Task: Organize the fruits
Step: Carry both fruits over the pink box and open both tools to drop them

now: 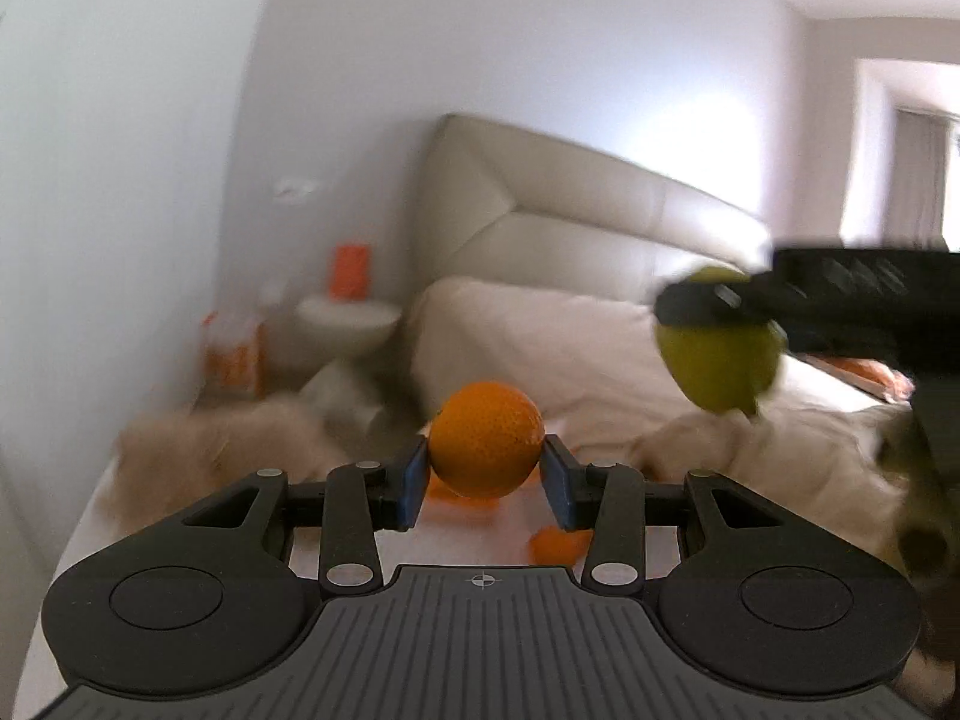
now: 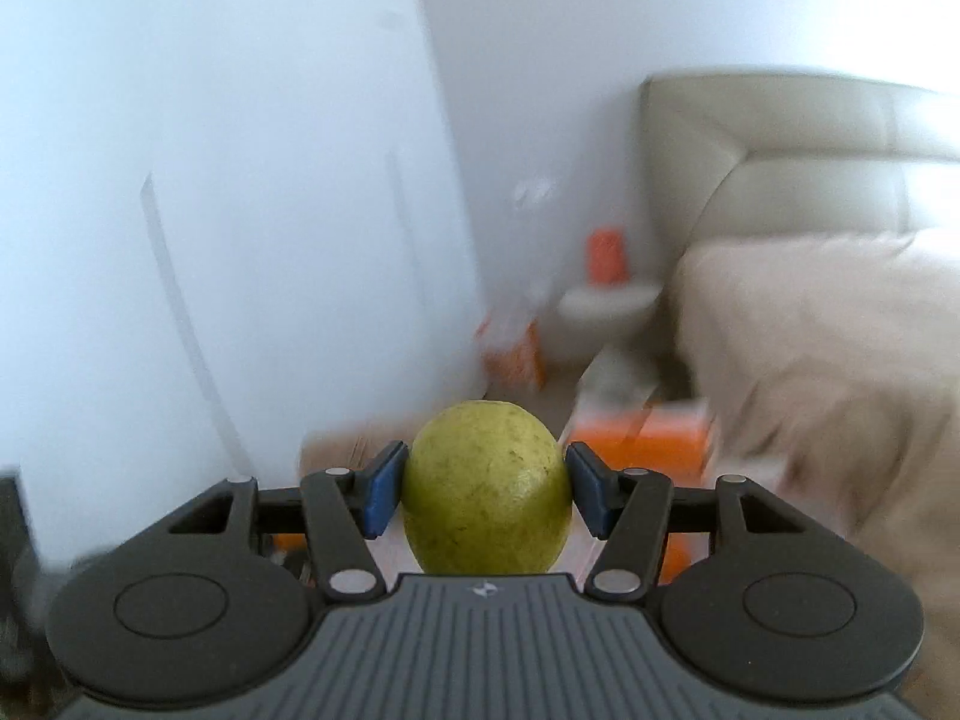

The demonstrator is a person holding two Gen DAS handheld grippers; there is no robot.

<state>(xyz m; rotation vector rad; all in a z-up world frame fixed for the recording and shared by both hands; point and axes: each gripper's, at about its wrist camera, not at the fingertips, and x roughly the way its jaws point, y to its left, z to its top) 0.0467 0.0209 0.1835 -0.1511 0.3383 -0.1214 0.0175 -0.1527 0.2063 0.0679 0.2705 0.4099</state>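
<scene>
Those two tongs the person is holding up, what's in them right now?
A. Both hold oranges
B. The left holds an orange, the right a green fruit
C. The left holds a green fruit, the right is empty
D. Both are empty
B: the left tongs are clamped with their blue pads on an orange, and the right tongs squeeze a yellow-green fruit.

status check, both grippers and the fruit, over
Left gripper shut on orange. Right gripper shut on green pear. Both fruits held in the air, apart. Nothing in the way ahead.
</scene>
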